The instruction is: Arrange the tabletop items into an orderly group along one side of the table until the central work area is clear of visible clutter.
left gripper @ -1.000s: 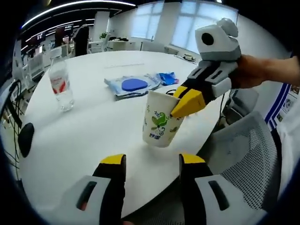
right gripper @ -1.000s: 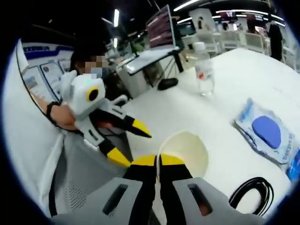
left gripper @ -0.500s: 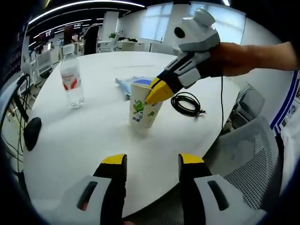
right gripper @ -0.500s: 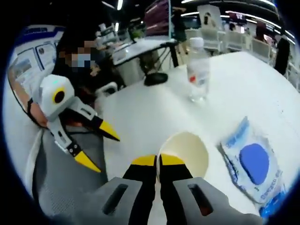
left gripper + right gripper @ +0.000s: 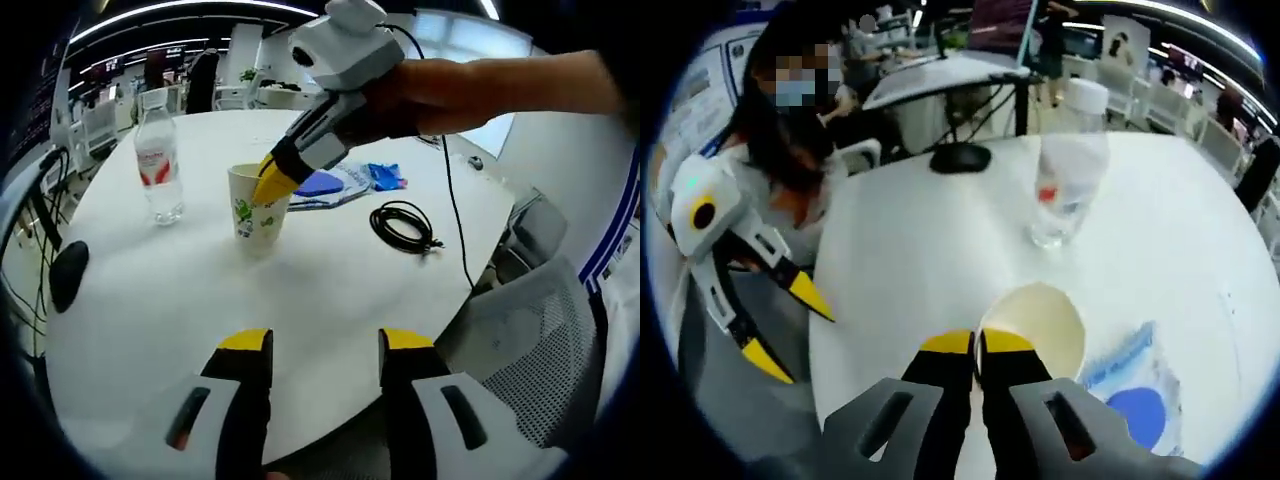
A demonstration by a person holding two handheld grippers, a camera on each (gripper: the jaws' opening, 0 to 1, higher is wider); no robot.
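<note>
A white paper cup [image 5: 256,207] with a green print stands on the round white table [image 5: 330,300], close to a clear water bottle [image 5: 160,160]. My right gripper [image 5: 272,182] reaches in from the upper right and is shut on the cup's rim. In the right gripper view the jaws [image 5: 978,345] pinch the cup's near rim [image 5: 1032,322], with the bottle [image 5: 1065,190] just beyond. My left gripper [image 5: 325,345] hovers open over the table's near edge with nothing between its fingers; it also appears at the left [image 5: 800,340] of the right gripper view.
A blue-and-white packet [image 5: 325,185] and a coiled black cable [image 5: 405,226] lie right of the cup. A black mouse [image 5: 64,276] sits at the table's left edge. A mesh chair [image 5: 540,330] stands at the right. A seated person [image 5: 790,130] is beyond the table.
My right gripper has carried the cup away from the table's near edge and leftward, up beside the bottle. The left gripper stays open in much the same place.
</note>
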